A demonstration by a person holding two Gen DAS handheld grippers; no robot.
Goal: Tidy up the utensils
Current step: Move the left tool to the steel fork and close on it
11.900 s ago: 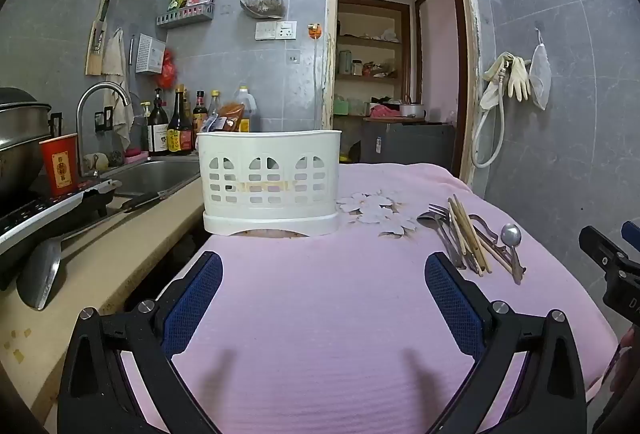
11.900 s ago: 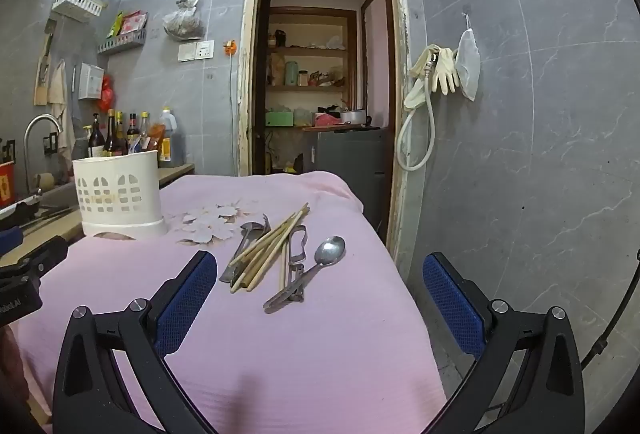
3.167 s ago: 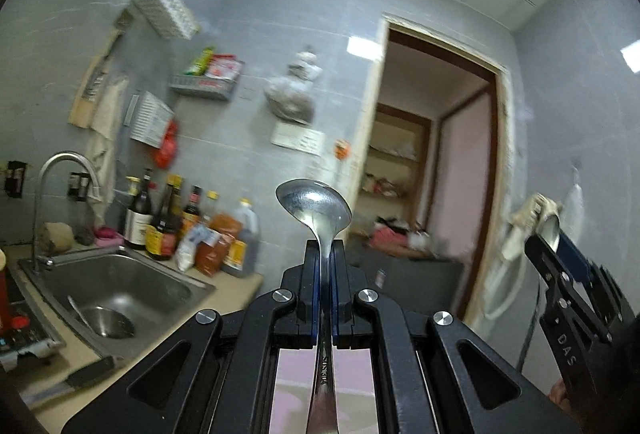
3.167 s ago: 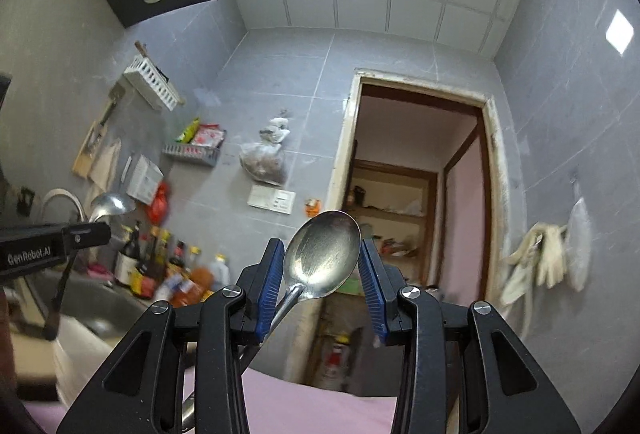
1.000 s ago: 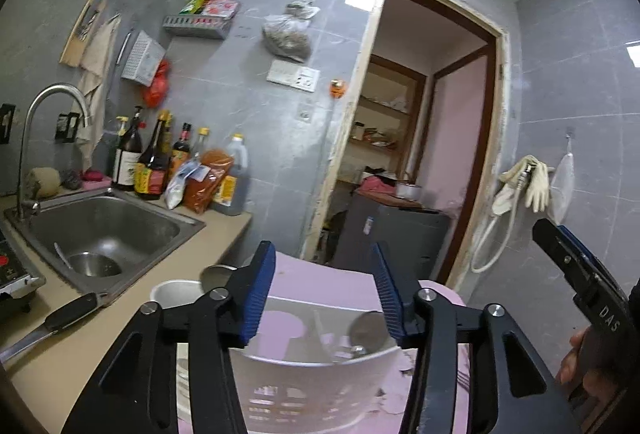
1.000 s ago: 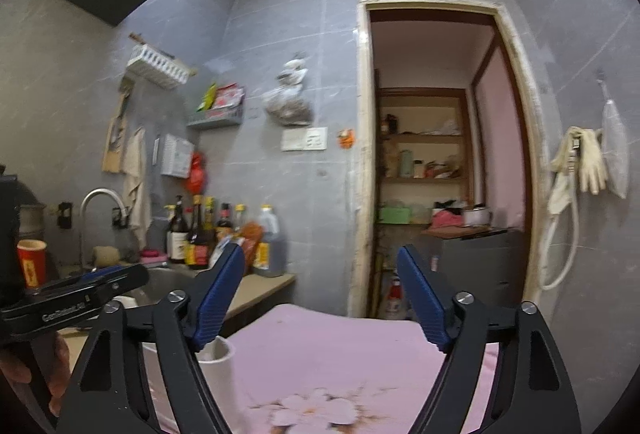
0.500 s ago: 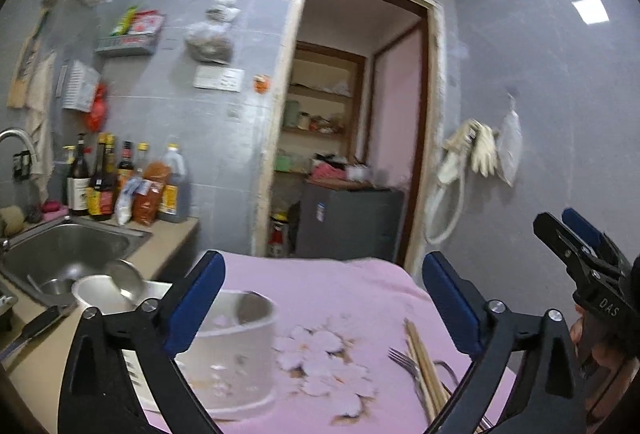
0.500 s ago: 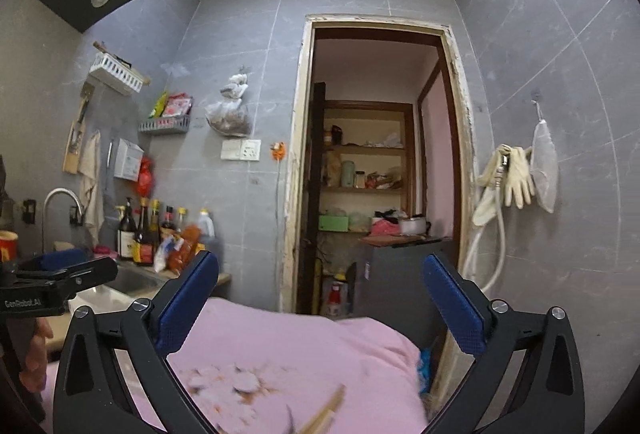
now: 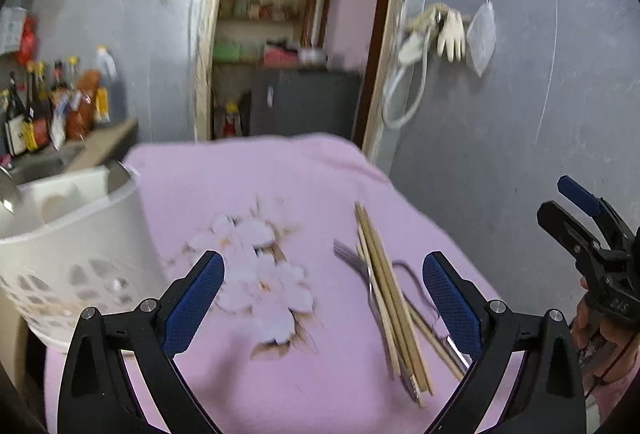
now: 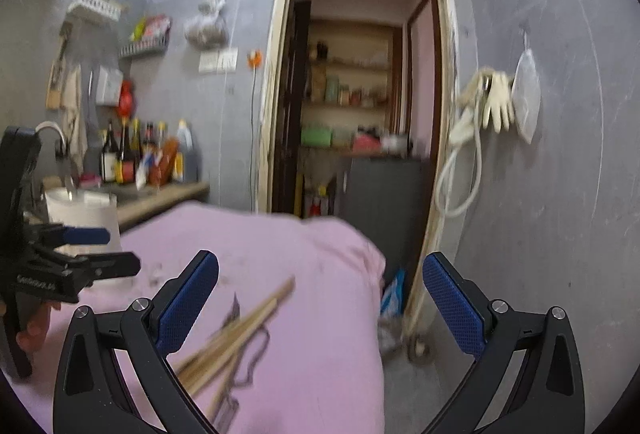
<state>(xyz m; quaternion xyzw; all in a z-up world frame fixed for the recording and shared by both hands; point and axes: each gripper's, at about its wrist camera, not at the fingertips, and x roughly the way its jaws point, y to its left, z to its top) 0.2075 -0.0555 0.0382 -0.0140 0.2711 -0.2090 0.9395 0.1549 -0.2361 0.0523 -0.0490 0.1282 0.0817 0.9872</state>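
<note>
Looks like roughly half done: two spoon bowls (image 9: 116, 172) can be seen poking out of the white caddy (image 9: 76, 254) at 9 o'clock. The chopsticks (image 9: 390, 298) and fork (image 9: 354, 258) are left lying on the pink-covered surface (image 9: 260, 170) toward 4 o'clock. Both the left hand-held gripper (image 9: 324, 292) and right hand-held gripper (image 10: 320, 292) are spread wide, nothing pinched. Grey tiled kitchen, open doorway at 12, bottles (image 9: 60, 102) at 10.

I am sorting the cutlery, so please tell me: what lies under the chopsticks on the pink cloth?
Under the chopsticks lie a fork and a dark wire utensil. Their handles are covered, and the blur hides any further pieces.
</note>
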